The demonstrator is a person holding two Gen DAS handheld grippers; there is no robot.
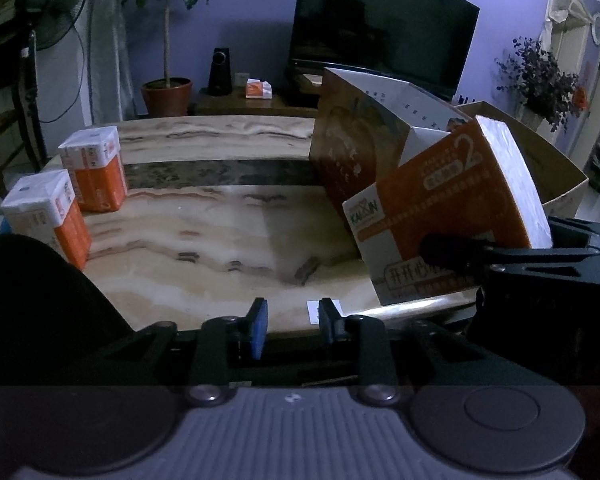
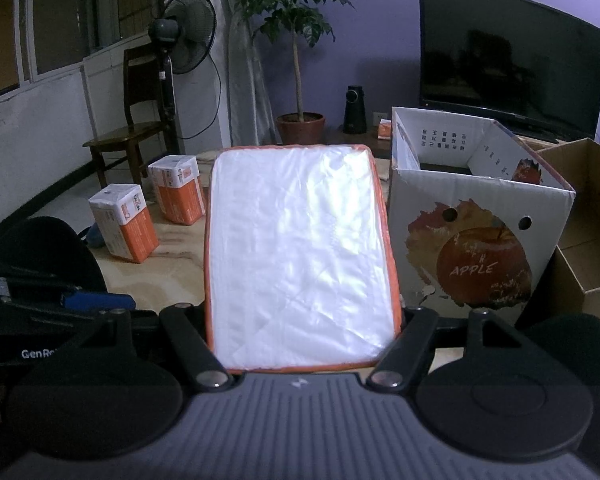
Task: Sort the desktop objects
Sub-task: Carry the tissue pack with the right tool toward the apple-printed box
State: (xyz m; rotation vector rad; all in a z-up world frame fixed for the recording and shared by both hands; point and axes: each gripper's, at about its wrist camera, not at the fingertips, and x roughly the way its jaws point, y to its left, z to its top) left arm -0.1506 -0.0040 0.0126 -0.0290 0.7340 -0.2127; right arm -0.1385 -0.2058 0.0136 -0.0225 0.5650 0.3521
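My right gripper (image 2: 302, 314) is shut on a large orange-and-white tissue pack (image 2: 300, 252), its white plastic face filling the middle of the right wrist view. In the left wrist view that same pack (image 1: 440, 204) hangs tilted at the right, with a black finger (image 1: 456, 250) of the right gripper pressed on its orange side. My left gripper (image 1: 294, 318) sits low over the marble table's (image 1: 204, 240) near edge, open, with nothing between its blue pads. Two smaller orange tissue packs (image 1: 96, 168) (image 1: 46, 216) stand upright at the table's left.
A white apple-printed carton (image 2: 472, 240), open at the top, stands right of the held pack. A brown cardboard box (image 2: 588, 216) lies beyond it. A TV, a potted plant, a fan and a wooden chair are behind the table. A small white sticker (image 1: 314, 312) lies near the front edge.
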